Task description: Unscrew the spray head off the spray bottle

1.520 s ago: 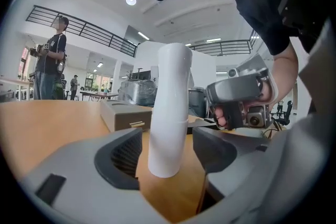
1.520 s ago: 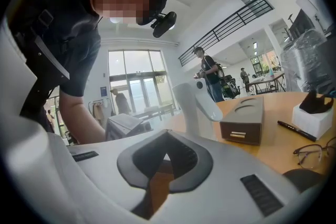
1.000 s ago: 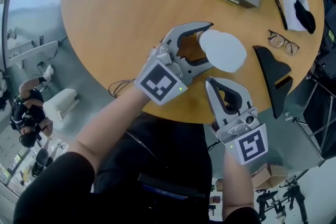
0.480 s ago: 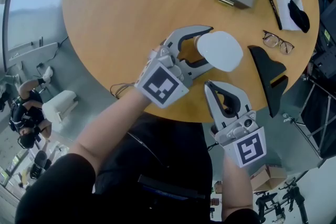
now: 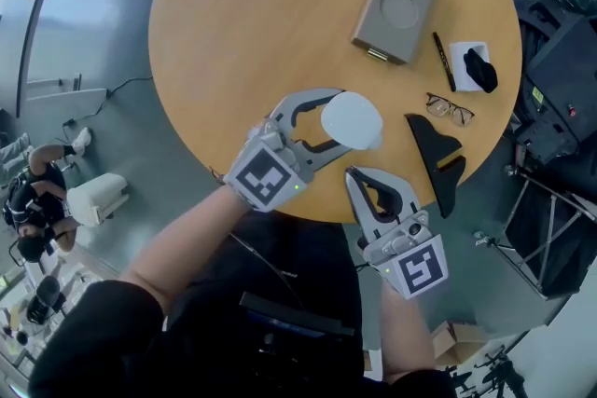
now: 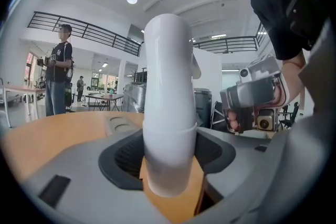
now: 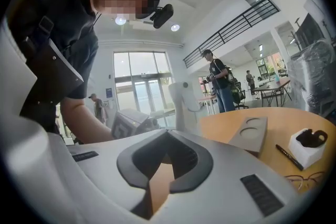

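The left gripper (image 5: 340, 122) is clamped on the white plastic spray bottle (image 6: 167, 113), with a jaw pressing each side of its lower section, about at the seam. The bottle stands upright, long axis vertical, so the head view sees it end-on as a white oval over the near edge of the round wooden table (image 5: 233, 33). Whether its base touches the tabletop, can't tell. The curved white spray head (image 6: 167, 44) rises free above the left jaws with nothing on it.

The right gripper (image 5: 354, 174) is closed down to nothing and empty. It sits near the bottle on the person's right, closer to the body, tips aimed up-table. In its own view the bottle stands almost straight ahead of the tips, a touch right of centre, and apart from them.

Judgement: the left gripper has the body, so the right is the one for the head. It probably needs to open, go forward onto the head, close across the vertical axis, then twist about that axis. The head is not off yet.
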